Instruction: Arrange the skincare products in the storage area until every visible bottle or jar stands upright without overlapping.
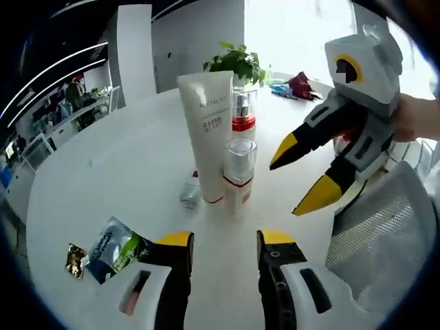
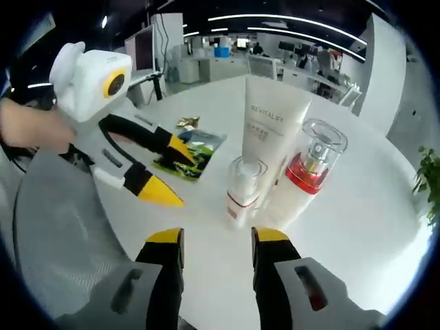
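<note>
Lower left of left gripper view: sachets (image 1: 110,253) lying flat; centre: tube (image 1: 207,134), small bottle (image 1: 238,172), red-collared pump (image 1: 241,113) upright on table (image 1: 103,179), crowded together; small item (image 1: 190,192) at tube's base, hard to identify. Left gripper (image 1: 225,242) open, empty; right gripper (image 1: 308,177) at right, also parted, empty. Risk, likely: nudging tube, toppling the cluster; pump partly hidden behind tube.

Round white table (image 1: 103,179), open-plan office
</note>
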`<move>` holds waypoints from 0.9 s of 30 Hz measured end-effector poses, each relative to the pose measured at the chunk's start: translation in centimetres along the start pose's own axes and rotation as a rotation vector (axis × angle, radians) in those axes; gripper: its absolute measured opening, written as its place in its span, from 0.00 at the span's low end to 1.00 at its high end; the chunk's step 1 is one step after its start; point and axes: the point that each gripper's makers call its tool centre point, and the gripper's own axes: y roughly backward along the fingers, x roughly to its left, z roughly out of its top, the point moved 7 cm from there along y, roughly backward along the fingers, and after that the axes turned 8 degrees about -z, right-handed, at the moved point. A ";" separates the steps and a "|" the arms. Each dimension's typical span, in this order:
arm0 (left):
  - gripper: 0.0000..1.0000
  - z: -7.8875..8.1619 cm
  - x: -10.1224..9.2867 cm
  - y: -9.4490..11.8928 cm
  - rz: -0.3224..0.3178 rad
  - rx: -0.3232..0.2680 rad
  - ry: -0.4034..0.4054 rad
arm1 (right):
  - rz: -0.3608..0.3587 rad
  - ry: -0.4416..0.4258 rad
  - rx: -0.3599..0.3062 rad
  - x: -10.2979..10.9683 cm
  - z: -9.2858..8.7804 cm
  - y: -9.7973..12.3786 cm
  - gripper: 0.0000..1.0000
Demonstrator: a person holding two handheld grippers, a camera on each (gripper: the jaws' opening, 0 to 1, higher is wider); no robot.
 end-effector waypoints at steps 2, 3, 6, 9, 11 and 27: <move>0.37 -0.2 0.1 0.6 0.010 -0.003 0.013 | 0.002 0.006 0.001 0.0 -0.2 0.6 0.42; 0.38 -0.2 0.1 1.1 0.019 -0.007 0.026 | 0.005 0.008 0.002 -0.1 -0.3 0.7 0.43; 0.40 -0.4 0.0 2.6 0.042 -0.017 0.081 | 0.009 0.006 -0.001 -0.2 -0.3 1.5 0.45; 0.48 -0.7 0.0 3.8 0.038 -0.056 0.164 | 0.019 -0.003 -0.008 -0.3 -0.2 2.2 0.49; 0.51 -0.8 0.1 4.9 0.045 -0.087 0.214 | 0.024 -0.012 -0.022 -0.4 0.0 2.6 0.50; 0.67 -2.4 0.7 14.3 0.034 -0.269 0.384 | -0.120 -0.126 -0.072 -1.7 1.6 7.3 0.63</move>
